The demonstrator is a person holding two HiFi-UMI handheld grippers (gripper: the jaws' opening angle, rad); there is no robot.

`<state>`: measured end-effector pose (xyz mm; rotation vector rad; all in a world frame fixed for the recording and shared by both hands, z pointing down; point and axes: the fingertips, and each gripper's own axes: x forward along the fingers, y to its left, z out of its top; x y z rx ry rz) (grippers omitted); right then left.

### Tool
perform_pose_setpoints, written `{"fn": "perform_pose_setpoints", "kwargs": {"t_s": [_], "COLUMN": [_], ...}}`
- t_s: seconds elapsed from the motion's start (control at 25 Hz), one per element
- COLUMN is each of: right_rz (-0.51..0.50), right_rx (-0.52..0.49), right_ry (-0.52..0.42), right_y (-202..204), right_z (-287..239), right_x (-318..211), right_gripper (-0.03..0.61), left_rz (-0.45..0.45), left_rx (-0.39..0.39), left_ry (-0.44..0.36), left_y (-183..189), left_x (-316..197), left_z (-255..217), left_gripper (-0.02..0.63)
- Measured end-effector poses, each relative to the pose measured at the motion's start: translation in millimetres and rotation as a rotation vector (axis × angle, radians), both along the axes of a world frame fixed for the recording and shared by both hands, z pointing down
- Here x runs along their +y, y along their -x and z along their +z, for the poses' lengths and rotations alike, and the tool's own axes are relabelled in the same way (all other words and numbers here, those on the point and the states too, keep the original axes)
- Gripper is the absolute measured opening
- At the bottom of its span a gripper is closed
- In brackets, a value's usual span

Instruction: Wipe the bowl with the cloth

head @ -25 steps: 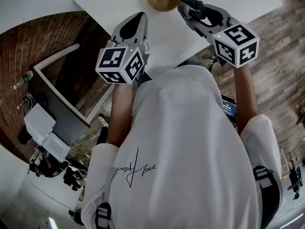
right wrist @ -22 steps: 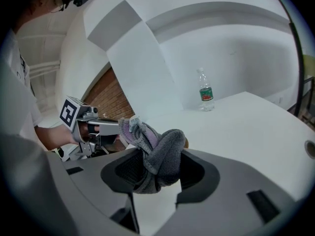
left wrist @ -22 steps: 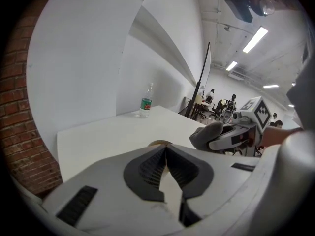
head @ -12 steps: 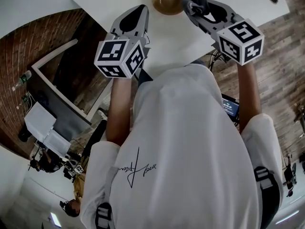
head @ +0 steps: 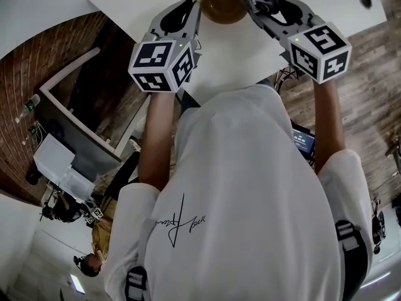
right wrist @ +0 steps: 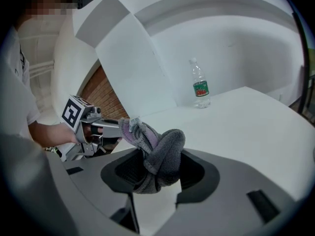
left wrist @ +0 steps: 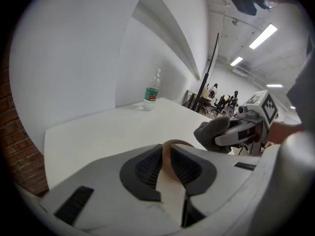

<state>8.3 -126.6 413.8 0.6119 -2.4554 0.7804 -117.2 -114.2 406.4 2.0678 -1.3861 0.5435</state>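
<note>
**White table, bowl btwn two grippers**

Brick surface (head: 31, 61) at left, smooth white table (head: 238, 49) in the centre, plank floor (head: 369, 74) at right. Left gripper (left wrist: 167, 154): jaws have just been opening and now stand partly apart, w/ the thin rim of the round brown bowl (head: 222, 2) btwn the pads, not pinched. Bowl sits on the table, glossy, tan inside. Just right of it, right gripper (right wrist: 157, 166) is clamped tight on a bunched grey fleecy cloth (right wrist: 165, 149) w/ purple folds. Clear plastic bottle (right wrist: 200, 86), green label, stands upright farther back on the table.
</note>
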Motion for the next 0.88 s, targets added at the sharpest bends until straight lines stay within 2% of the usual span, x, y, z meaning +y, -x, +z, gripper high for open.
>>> {"fn": "perform_pose_setpoints", "kwargs": {"t_s": [0.08,0.2,0.52,0.8,0.88], "right_rz": [0.001,0.006,0.007,-0.001,-0.005], "right_rx": [0.015,0.015,0.032,0.044,0.05], "right_ry": [-0.004,0.007,0.017,0.022,0.022], "right_y": [1,3,0,5,6], "right_z": [4,8,16,19,21], "right_x": [-4,-7,-6,-11,-12], "right_gripper": [0.181,0.181,0.181,0.181,0.181], "left_rz": [0.003,0.015,0.074,0.076,0.069], "left_rx": [-0.014,-0.03,-0.005,0.004,0.009], "left_ry": [0.021,0.051,0.09,0.108,0.098], "left_y": [2,5,-8,-7,-6], "left_x": [-4,-9,-15,-23,-26], "left_z": [10,25,48,61,61], "left_gripper": [0.084,0.098,0.098,0.098,0.064]}}
